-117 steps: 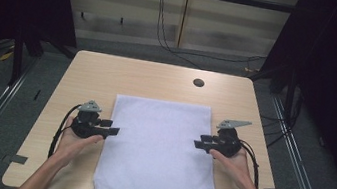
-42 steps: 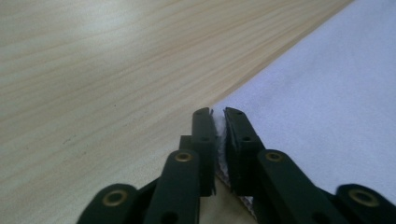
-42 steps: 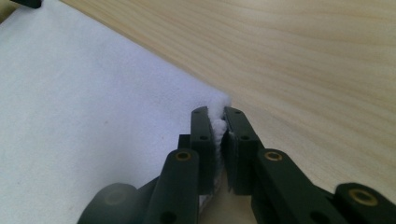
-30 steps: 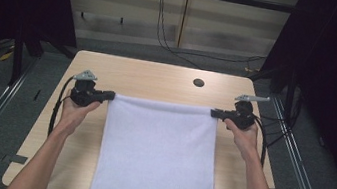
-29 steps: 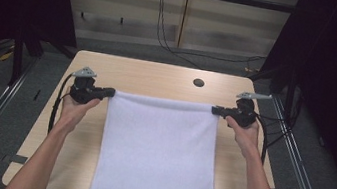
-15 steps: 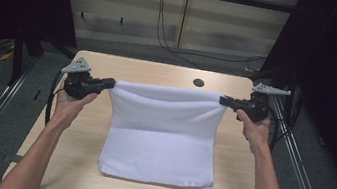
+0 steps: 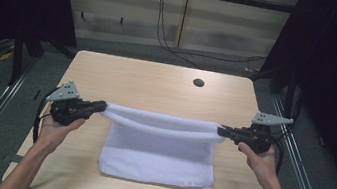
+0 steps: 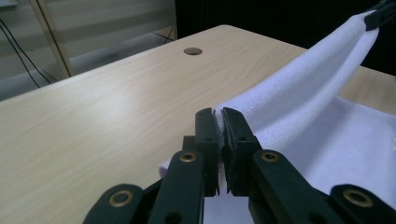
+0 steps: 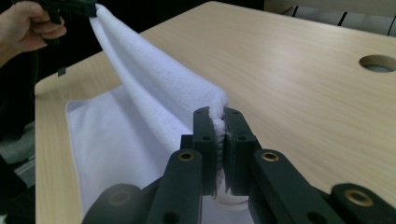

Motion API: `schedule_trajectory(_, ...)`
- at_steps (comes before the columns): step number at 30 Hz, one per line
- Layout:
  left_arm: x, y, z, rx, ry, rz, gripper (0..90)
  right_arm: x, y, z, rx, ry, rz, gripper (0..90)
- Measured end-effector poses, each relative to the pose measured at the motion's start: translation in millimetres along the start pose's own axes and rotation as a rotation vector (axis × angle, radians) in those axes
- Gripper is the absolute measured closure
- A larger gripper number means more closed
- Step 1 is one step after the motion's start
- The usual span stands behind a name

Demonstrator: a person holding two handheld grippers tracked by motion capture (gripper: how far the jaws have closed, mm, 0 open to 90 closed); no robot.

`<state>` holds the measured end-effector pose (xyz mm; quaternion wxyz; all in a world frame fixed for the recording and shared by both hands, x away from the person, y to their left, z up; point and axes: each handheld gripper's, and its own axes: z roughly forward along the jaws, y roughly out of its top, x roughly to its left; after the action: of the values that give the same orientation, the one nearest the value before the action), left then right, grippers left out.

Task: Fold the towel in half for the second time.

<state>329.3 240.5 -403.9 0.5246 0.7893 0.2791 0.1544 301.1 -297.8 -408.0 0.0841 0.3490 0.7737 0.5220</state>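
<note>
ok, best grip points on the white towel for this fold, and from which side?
The two far corners, as now: the left gripper and right gripper each pinch an end of the towel's raised edge, coming in level from the outer sides. That edge spans taut between them while the rest lies flat on the table, so it likely carries over evenly.

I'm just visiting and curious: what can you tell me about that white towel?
The white towel looks soft and fluffy, like terry cloth. Its lifted edge hangs stretched between the left gripper and the right gripper, each shut on a corner. The rest lies flat on the wooden table, its near edge close to the person.
</note>
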Motion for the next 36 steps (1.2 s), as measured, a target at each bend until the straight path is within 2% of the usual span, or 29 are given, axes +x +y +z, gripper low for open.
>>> schedule_trajectory(2, -6.0, -6.5, -3.0, 0.023, -0.010, 0.008, 85.9, 7.0, -6.7, 0.1, 0.018, 0.013, -0.005, 85.3)
schedule_trajectory(6, -14.0, -17.2, -6.7, 0.054, -0.029, -0.005, 85.9, 20.1, -20.2, -0.1, 0.062, 0.028, -0.014, 85.4)
schedule_trajectory(9, -19.3, -26.3, -7.7, 0.073, -0.039, -0.015, 85.8, 26.4, -28.8, -1.5, 0.073, 0.038, -0.008, 85.4)
schedule_trajectory(12, -22.5, -36.6, -5.7, 0.106, -0.047, -0.019, 85.7, 29.6, -41.9, 0.2, 0.110, 0.046, 0.003, 85.5)
schedule_trajectory(15, -26.7, -44.2, -3.9, 0.135, -0.059, -0.025, 85.7, 30.9, -54.4, 4.4, 0.153, 0.033, 0.015, 85.5)
schedule_trajectory(22, -35.5, -70.1, -4.4, 0.241, -0.092, -0.032, 85.0, 36.4, -64.8, 3.7, 0.199, 0.043, 0.011, 84.7)
schedule_trajectory(24, -39.0, -75.8, -2.5, 0.267, -0.091, -0.018, 85.1, 39.7, -71.3, 8.1, 0.235, 0.043, 0.009, 84.4)
schedule_trajectory(25, -41.9, -78.7, -1.7, 0.272, -0.106, -0.028, 85.1, 40.1, -74.0, 9.7, 0.243, 0.048, 0.007, 84.5)
schedule_trajectory(28, -45.7, -84.1, -1.6, 0.306, -0.117, -0.022, 84.5, 43.0, -83.2, 13.7, 0.290, 0.069, 0.014, 83.7)
schedule_trajectory(29, -46.9, -87.8, -1.9, 0.319, -0.118, -0.019, 83.2, 43.9, -85.7, 14.6, 0.309, 0.091, 0.012, 82.8)
schedule_trajectory(30, -47.6, -90.9, -2.5, 0.329, -0.111, -0.028, 77.8, 45.9, -88.5, 13.5, 0.322, 0.082, 0.006, 80.8)
schedule_trajectory(31, -48.0, -92.9, -3.5, 0.333, -0.111, -0.040, 75.6, 46.5, -91.2, 12.3, 0.321, 0.092, 0.017, 79.9)
schedule_trajectory(33, -52.1, -95.5, -6.4, 0.344, -0.129, -0.031, 74.6, 48.6, -94.5, 9.2, 0.324, 0.094, 0.017, 76.1)
schedule_trajectory(34, -54.4, -96.5, -8.4, 0.346, -0.133, -0.042, 72.9, 49.5, -95.6, 6.8, 0.324, 0.096, 0.021, 73.7)
schedule_trajectory(36, -56.7, -96.9, -13.7, 0.339, -0.130, -0.044, 64.4, 52.4, -97.8, 2.3, 0.319, 0.090, 0.034, 67.2)
